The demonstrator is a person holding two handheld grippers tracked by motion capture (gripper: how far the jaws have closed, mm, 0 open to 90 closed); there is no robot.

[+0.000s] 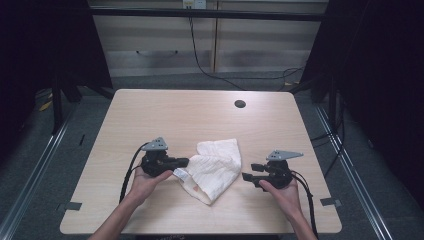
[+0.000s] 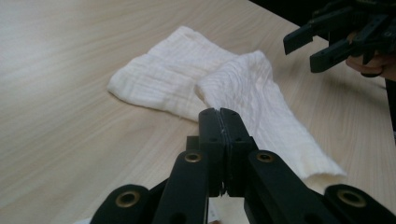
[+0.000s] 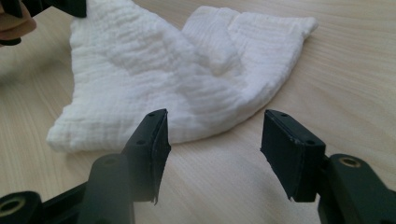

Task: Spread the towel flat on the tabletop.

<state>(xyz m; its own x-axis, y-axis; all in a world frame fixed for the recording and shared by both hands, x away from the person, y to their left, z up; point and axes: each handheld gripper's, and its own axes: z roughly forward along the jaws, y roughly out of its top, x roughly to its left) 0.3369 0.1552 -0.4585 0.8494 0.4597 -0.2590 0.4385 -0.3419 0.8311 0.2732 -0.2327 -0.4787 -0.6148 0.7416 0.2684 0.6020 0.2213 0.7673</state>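
Surface (image 1: 150, 115): light wood-grain top, rounded corners, round cable hole (image 1: 240, 104) near the far right edge. Floor (image 1: 45, 165): grey carpet, with metal rails (image 1: 35, 165) running along both sides of the surface. Behind: pale cabinet fronts (image 1: 165, 40) with a drawer handle (image 1: 156, 52); a black cable (image 1: 200, 62) hangs down in front of them. Dark curtains (image 1: 385, 75) left and right. Even overhead light.

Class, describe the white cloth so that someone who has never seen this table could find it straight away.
Start at the light wooden table and look to its near half, between the two black grippers. There lies the cloth, a crumpled, folded piece of white ribbed fabric. It is the one soft, pale thing there, and the left gripper has its jaws shut at the cloth's edge.
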